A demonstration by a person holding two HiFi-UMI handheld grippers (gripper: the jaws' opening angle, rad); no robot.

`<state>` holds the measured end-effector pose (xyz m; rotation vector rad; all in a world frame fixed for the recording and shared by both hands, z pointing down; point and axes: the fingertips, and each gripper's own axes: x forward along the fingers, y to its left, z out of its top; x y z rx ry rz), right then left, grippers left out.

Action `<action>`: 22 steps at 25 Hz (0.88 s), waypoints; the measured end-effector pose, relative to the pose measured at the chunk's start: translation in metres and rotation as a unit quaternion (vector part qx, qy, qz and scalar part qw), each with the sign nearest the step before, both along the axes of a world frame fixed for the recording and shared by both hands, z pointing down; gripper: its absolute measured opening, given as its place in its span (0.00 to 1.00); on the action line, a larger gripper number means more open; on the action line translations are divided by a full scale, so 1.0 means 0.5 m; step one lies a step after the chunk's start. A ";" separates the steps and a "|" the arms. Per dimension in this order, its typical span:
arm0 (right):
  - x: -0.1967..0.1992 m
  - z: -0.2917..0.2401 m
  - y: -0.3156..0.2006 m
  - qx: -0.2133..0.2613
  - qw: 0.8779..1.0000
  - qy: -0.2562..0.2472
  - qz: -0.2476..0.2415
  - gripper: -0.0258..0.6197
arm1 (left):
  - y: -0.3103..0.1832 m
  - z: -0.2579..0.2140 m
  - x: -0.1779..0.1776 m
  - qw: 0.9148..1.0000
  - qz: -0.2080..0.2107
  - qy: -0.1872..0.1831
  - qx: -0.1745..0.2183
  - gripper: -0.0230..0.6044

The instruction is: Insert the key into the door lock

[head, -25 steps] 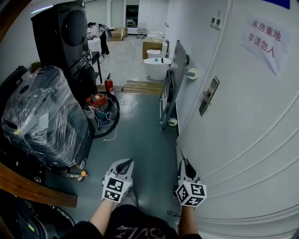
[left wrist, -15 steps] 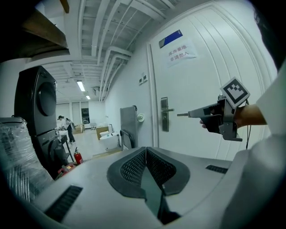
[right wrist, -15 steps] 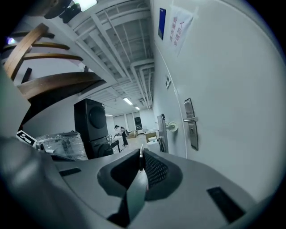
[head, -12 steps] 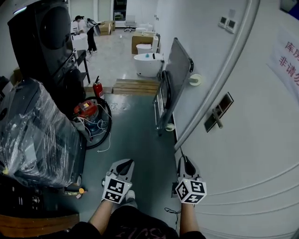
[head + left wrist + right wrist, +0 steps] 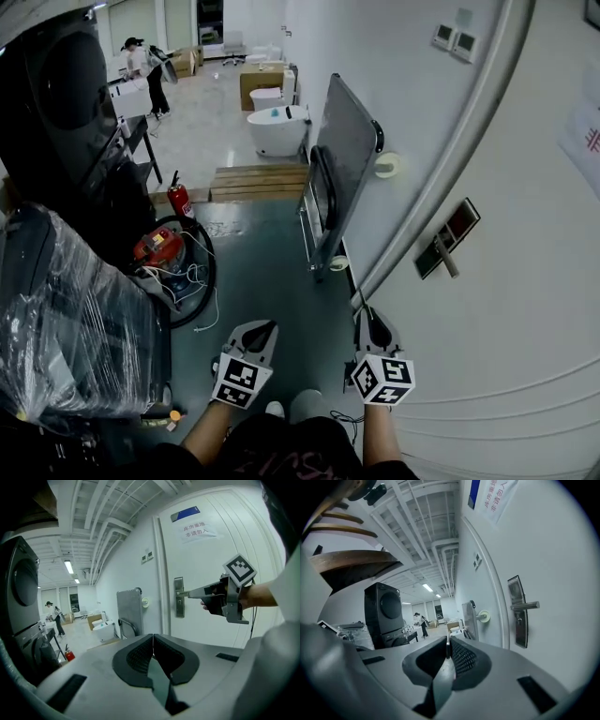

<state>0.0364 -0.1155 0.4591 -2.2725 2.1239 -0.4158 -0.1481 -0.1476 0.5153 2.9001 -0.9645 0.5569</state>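
While you stand beside the white door (image 5: 525,319), your right gripper (image 5: 367,317) pinches the key (image 5: 447,645) between narrow jaws, the thin blade poking forward from their tips. The door lock (image 5: 448,240), a dark plate with a lever handle (image 5: 525,605), sits close to the door's left edge. It is ahead of the key and to its right, clearly apart from it. Your left gripper (image 5: 265,328) hangs alongside over the grey floor (image 5: 272,272), jaws pressed together with nothing between them. From the left gripper view the key's tip lines up with the lock plate, though the gap cannot be judged there. A grey wheeled board (image 5: 342,159) stands by the wall beyond the door's edge, and a plastic-wrapped machine (image 5: 75,319) fills the floor's left edge.
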 end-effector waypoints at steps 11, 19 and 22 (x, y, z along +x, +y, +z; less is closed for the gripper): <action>0.093 0.004 -0.159 0.016 0.999 -0.013 0.049 0.16 | -0.201 0.005 0.076 1.000 0.021 0.011 0.001 0.06; 0.160 0.059 -0.306 -0.011 0.998 -0.016 0.061 0.16 | -0.353 0.046 0.158 0.999 0.038 -0.009 -0.006 0.06; 0.207 0.076 -0.354 -0.017 0.996 -0.028 0.081 0.16 | -0.411 0.059 0.216 0.998 0.057 -0.017 -0.014 0.06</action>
